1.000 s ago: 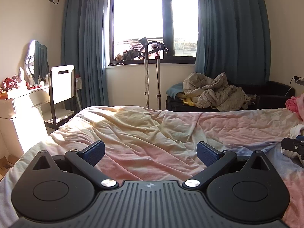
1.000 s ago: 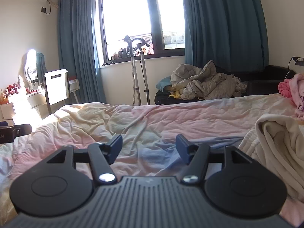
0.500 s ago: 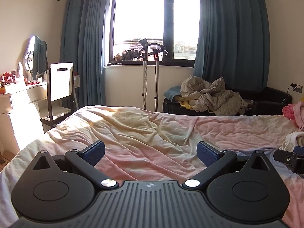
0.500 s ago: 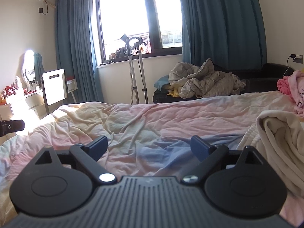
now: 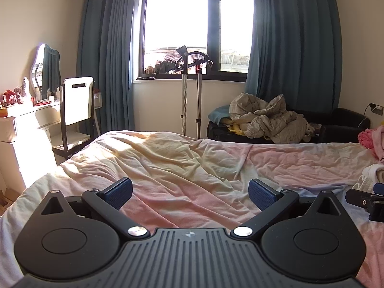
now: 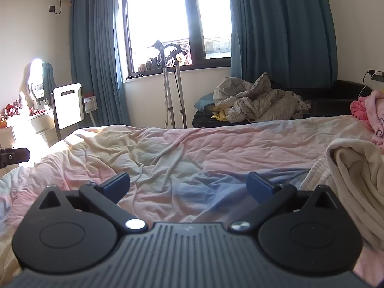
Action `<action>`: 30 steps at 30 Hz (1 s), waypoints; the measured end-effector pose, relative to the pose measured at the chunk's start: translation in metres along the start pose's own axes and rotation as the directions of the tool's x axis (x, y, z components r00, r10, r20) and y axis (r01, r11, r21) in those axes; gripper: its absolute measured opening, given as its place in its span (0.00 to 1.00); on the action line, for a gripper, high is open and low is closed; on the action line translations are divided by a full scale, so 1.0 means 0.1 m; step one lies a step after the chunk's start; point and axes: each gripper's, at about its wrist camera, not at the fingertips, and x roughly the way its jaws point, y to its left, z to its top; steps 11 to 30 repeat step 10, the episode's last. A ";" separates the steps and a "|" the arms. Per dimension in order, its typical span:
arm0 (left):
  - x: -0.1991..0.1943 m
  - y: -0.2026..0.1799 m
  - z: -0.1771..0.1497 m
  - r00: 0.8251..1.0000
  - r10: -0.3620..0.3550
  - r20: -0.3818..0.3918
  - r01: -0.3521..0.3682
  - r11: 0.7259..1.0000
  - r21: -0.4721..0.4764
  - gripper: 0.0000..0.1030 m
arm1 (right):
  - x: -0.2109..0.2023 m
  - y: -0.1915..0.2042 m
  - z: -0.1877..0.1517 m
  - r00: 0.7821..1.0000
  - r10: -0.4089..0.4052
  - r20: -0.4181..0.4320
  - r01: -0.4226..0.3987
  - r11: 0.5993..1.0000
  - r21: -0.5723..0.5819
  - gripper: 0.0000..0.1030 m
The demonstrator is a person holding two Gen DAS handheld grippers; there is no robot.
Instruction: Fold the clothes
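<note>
Cream clothes (image 6: 355, 168) lie on the bed (image 6: 216, 144) to our right as the right gripper (image 6: 188, 183) opens, empty; our left gripper (image 5: 190, 192) gapes empty, so folding awaits a first grasp.

left gripper (image 5: 189, 193) – wide apart, empty | above bedsheet (image 5: 192, 163)

A garment steamer (image 5: 186, 91) is standing at twelve o'clock before the window (image 5: 196, 24). Blue curtains (image 5: 108, 55) are hanging either side. A white chair (image 5: 78, 100) is sitting at ten o'clock beside a mirror (image 5: 45, 68).
</note>
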 end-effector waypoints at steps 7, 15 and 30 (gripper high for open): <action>0.00 -0.03 -0.04 1.000 0.006 0.007 -0.006 1.000 0.018 1.00 | 0.02 0.04 -0.01 1.000 -0.007 -0.005 0.007 1.000 -0.006 1.00; 0.01 -0.05 -0.06 1.000 0.010 0.001 -0.010 0.999 0.030 1.00 | 0.01 0.07 -0.01 1.000 -0.010 -0.001 0.010 1.000 -0.016 1.00; 0.01 -0.05 -0.06 1.000 0.010 0.001 -0.010 0.999 0.030 1.00 | 0.01 0.07 -0.01 1.000 -0.010 -0.001 0.010 1.000 -0.016 1.00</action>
